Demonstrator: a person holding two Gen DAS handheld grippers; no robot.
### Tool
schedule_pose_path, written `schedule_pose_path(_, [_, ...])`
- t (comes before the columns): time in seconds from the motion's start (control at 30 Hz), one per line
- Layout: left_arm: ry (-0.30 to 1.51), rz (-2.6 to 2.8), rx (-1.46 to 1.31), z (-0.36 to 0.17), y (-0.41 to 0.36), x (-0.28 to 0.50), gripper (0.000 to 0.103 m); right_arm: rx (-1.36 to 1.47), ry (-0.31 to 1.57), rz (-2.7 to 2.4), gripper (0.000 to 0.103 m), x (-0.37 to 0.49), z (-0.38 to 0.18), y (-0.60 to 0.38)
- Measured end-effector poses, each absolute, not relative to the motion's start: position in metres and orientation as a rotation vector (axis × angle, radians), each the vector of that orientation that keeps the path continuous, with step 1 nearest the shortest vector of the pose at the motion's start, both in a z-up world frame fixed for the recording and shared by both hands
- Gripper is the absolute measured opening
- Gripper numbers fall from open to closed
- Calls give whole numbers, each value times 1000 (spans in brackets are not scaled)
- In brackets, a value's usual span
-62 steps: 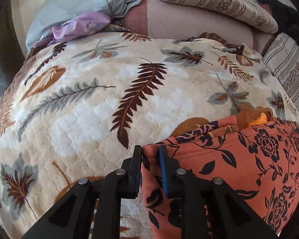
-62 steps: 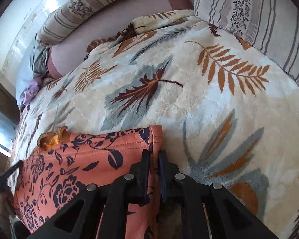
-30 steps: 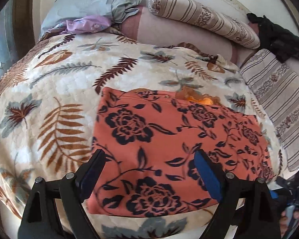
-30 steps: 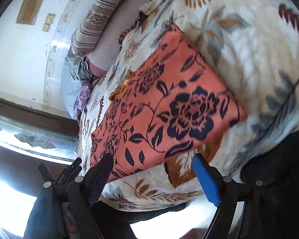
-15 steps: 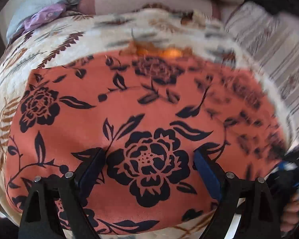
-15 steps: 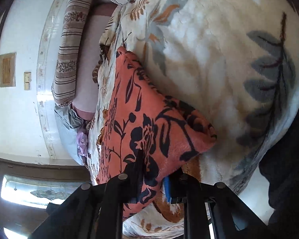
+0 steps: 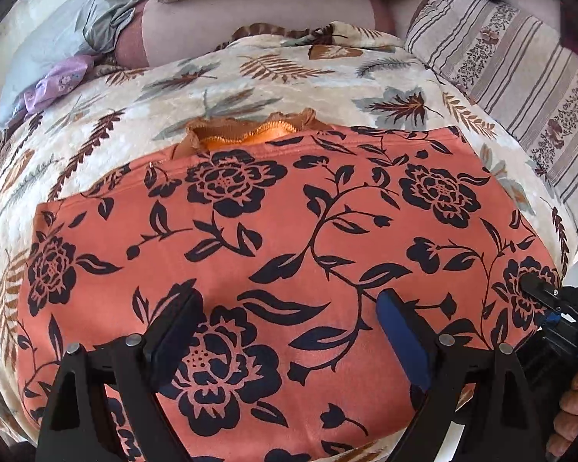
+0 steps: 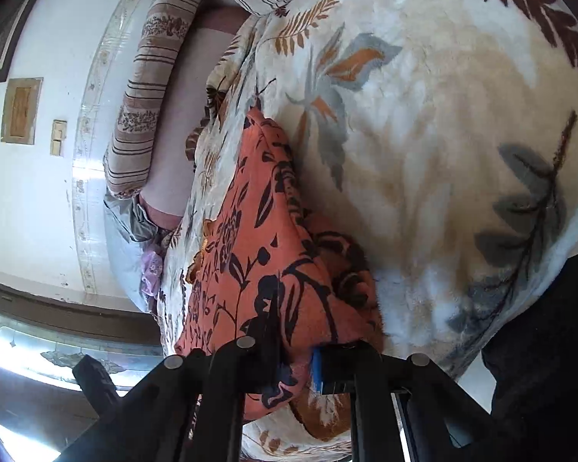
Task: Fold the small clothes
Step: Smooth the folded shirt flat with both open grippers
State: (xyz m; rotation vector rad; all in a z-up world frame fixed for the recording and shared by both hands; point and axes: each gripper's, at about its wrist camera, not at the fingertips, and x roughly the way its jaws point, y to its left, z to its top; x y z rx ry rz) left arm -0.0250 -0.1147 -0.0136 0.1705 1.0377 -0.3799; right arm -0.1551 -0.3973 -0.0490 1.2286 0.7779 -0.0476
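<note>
Step in hand: a further fold is judged to be starting; the orange floral garment [image 7: 289, 238] is laid flat on the leaf-print blanket [image 7: 250, 77], already doubled over, with its orange lining [image 7: 246, 134] shown at the far edge.
Left gripper [image 7: 285, 315]: its jaws are held wide apart above the cloth near the nearer hem; nothing is pinched.
Right gripper [image 8: 293, 350]: its jaws are clamped together on the garment's near right corner [image 8: 289, 369], at the bed's edge.
Next move: a matching pinch is called for by the left gripper at the hem below it, before both corners are carried over.
Edges: the far hem is seen ahead of the left fingers.
Open room: bare blanket is left beyond the cloth; a striped pillow [image 7: 520, 77] stands ahead to the right.
</note>
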Motion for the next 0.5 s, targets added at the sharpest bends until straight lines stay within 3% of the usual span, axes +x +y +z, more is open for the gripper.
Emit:
schedule_pose_path(0.33, [1059,-381,142,-24,-111,-14,93,1091,844,-76,17,-156,-22,-408])
schedule_pose_path(0.5, [1049,-389,144,-27,-112,-12,95,986,867,-110,25,-148,-2,-422])
